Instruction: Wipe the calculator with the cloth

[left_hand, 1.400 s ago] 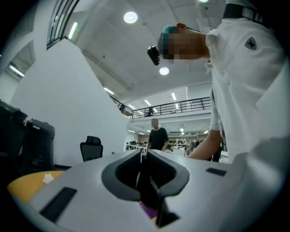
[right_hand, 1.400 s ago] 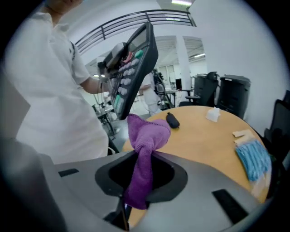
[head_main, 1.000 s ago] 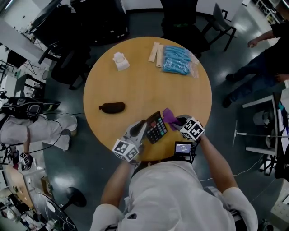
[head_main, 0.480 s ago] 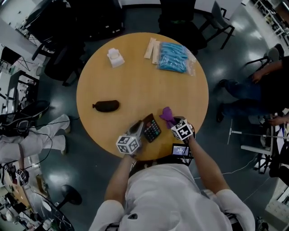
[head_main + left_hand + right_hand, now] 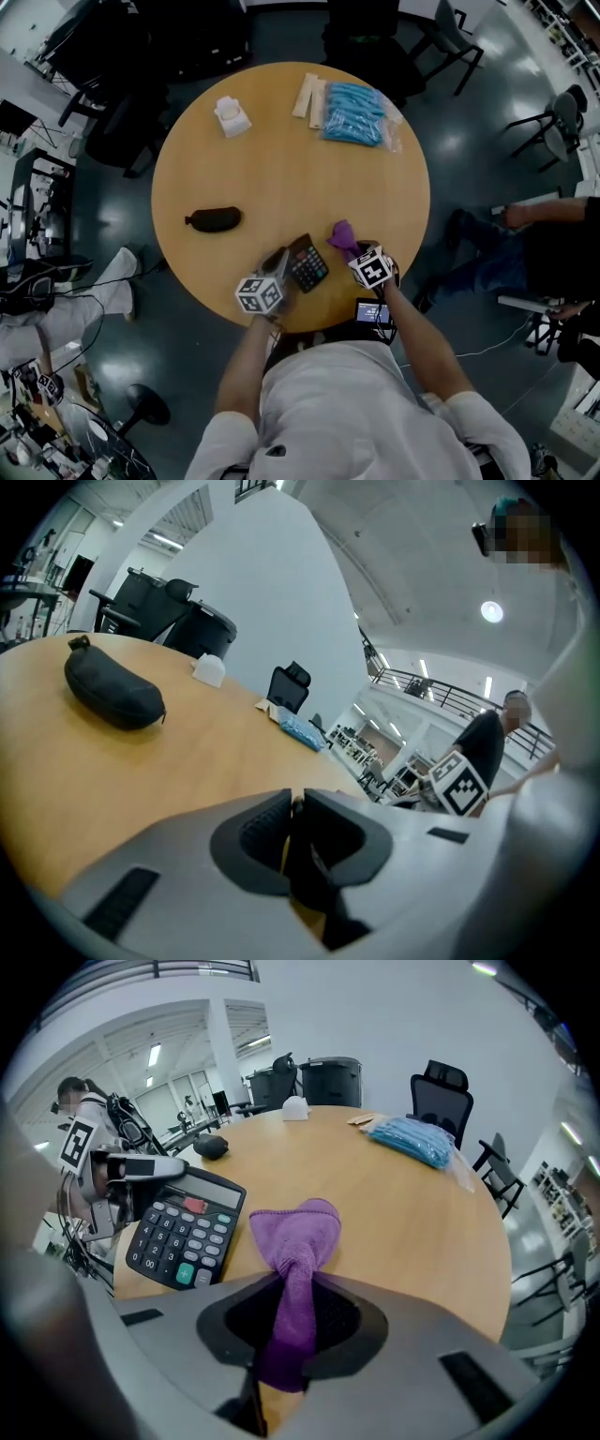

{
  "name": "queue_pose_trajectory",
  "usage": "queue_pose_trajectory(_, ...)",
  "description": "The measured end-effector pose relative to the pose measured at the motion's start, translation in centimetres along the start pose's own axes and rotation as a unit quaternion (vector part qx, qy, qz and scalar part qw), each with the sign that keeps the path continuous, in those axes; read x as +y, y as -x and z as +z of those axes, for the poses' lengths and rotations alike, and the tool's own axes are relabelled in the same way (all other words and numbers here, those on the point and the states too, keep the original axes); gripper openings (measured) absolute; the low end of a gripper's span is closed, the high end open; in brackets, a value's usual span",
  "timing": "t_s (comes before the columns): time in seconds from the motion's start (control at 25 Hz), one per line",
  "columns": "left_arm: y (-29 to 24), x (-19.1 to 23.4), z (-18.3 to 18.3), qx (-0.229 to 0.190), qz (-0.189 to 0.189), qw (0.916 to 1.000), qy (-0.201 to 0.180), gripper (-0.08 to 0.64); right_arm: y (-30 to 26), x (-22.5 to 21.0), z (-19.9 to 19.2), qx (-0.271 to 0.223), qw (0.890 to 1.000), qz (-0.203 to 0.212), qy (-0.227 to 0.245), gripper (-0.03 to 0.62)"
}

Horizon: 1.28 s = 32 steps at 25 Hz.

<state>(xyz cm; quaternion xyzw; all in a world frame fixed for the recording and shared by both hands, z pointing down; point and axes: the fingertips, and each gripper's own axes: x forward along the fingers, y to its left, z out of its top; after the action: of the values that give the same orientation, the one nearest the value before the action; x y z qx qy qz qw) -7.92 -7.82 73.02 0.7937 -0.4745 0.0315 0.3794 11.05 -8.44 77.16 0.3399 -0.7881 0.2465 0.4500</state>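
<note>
At the bench's (image 5: 281,159) near edge, my left claw (image 5: 292,829) clamps the calculator (image 5: 183,1227), my right claw (image 5: 298,1326) the purple cloth (image 5: 298,1237).

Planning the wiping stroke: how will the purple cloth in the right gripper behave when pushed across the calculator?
Probably floppy: the purple cloth bunches into a twisted neck where the right gripper pinches it. Its free end flares loosely, so it would likely fold rather than push stiffly. Thin fabric: probably light.
</note>
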Motion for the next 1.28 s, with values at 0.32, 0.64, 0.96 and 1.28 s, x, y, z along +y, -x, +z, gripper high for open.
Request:
queue_pose_trajectory(0.32, -0.4, 1.5, -0.6, 0.013, 0.002, 0.9998, 0.015, 0.046, -0.4, 0.3, -0.4, 0.018, 1.0, -0.004, 0.008, 0.075)
queue_pose_trajectory(0.64, -0.1, 2.5, -1.7, 0.032, 0.013, 0.9994, 0.006, 0.067, -1.0, 0.6, -0.6, 0.016, 1.0, 0.003, 0.005, 0.075)
queue_pose_trajectory(0.96, 0.2, 3.6, -2.7, 0.069, 0.048, 0.9963, -0.017, 0.1, -1.0, 0.8, -0.5, 0.023, 1.0, -0.002, 0.009, 0.074)
queue_pose_trajectory(1.28, 0.9, 4.7, -3.3, 0.098, 0.078, 0.9912, -0.043, 0.122, -1.3, 1.0, -0.4, 0.028, 1.0, -0.007, 0.009, 0.075)
